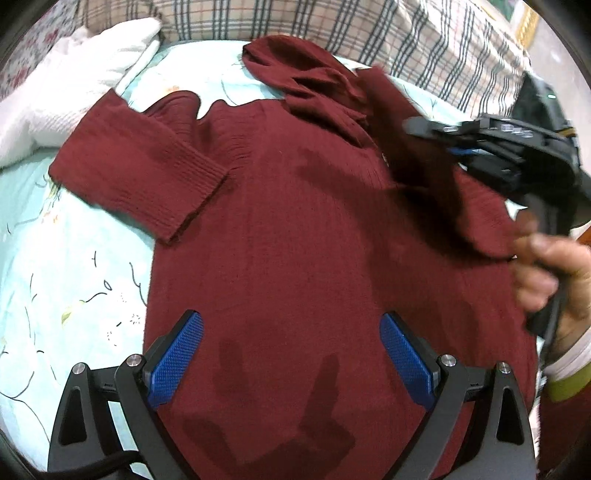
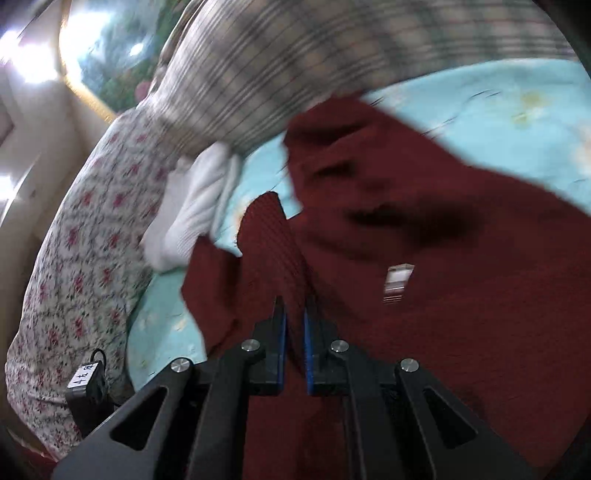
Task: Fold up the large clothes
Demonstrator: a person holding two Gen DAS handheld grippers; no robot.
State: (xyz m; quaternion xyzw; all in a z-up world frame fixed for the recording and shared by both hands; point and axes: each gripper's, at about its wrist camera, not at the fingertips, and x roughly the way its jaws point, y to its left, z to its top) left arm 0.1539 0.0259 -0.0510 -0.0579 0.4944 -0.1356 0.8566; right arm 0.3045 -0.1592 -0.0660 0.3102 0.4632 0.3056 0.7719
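Left wrist view: dark red sweater (image 1: 295, 240) spread flat on a bed with a pale blue flowered sheet (image 1: 74, 277). One sleeve (image 1: 136, 173) folded in across the chest, cuff lying on the body. Other sleeve lifted at the right side, bunched up near the collar end. Left gripper (image 1: 291, 354) hangs over the lower body of the sweater, jaws wide apart, nothing between them, blue pads (image 1: 177, 358) clear of the knit. Right gripper (image 1: 498, 147) comes in from the right edge, blurred, a hand (image 1: 554, 280) on its handle. White knit garment (image 1: 74, 96) at the top left of the bed, plaid bedding (image 1: 332, 26) along the far side. Right wrist view: heavy blur. Right gripper (image 2: 294, 325) has its jaws nearly together, clamped on a fold of the red sweater (image 2: 443, 295), with the ribbed fabric rising straight out between the pads. A small white label (image 2: 397, 282) shows on the sweater. Blue sheet (image 2: 480, 110) behind, white garment (image 2: 192, 221) to the left, flowered cloth (image 2: 81, 258) further left, plaid bedding (image 2: 295, 55) at the top.
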